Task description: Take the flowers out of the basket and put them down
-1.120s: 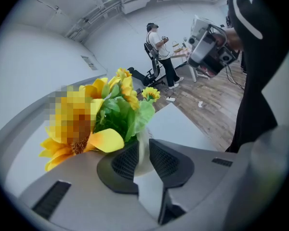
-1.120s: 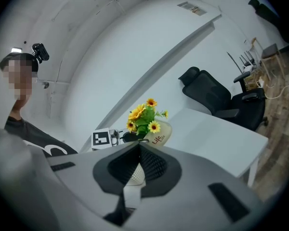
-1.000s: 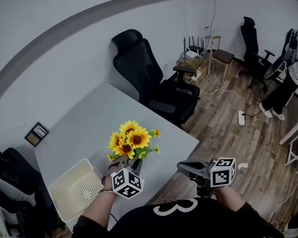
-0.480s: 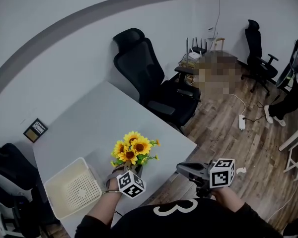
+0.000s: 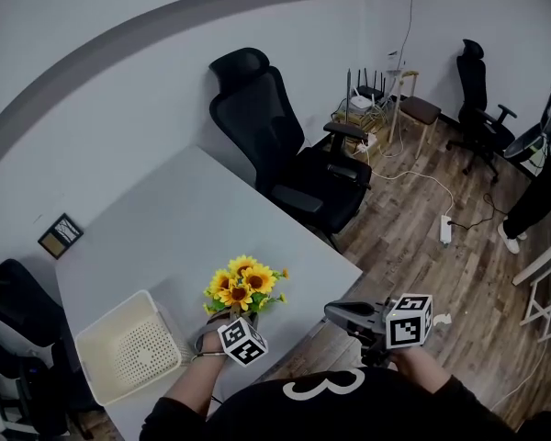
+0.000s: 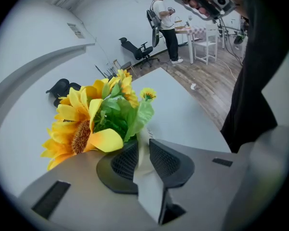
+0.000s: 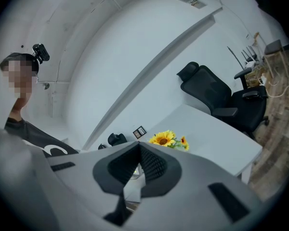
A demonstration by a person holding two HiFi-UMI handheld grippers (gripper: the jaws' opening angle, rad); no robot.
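A: Noted: left tool (image 6: 143, 147) clenched on the pale stem bundle of the flowers (image 6: 91, 121), blooms upward. Already out of the basket (image 5: 113, 318); held just right of it, low over the near part of the counter (image 5: 184, 209).

B: And the right tool (image 7: 137, 150)?

A: Closed on nothing, parked off the near-right edge of the counter, over the floor. No part in this, by the look of it.

B: Step in hand, then?

A: Probably the set-down. Best done slowly: lower to first contact with the counter, then tip the bunch gently onto its side, heads pointing away from the edge.

B: Watch-outs?

A: Quite close to the near edge here. Better shifted a little farther in before release, to avoid a roll-off. Keep clear of the basket wall on the left. Release only after full contact, weight off the tool. Open wide, then withdraw straight back along the stems to avoid dragging the bunch.
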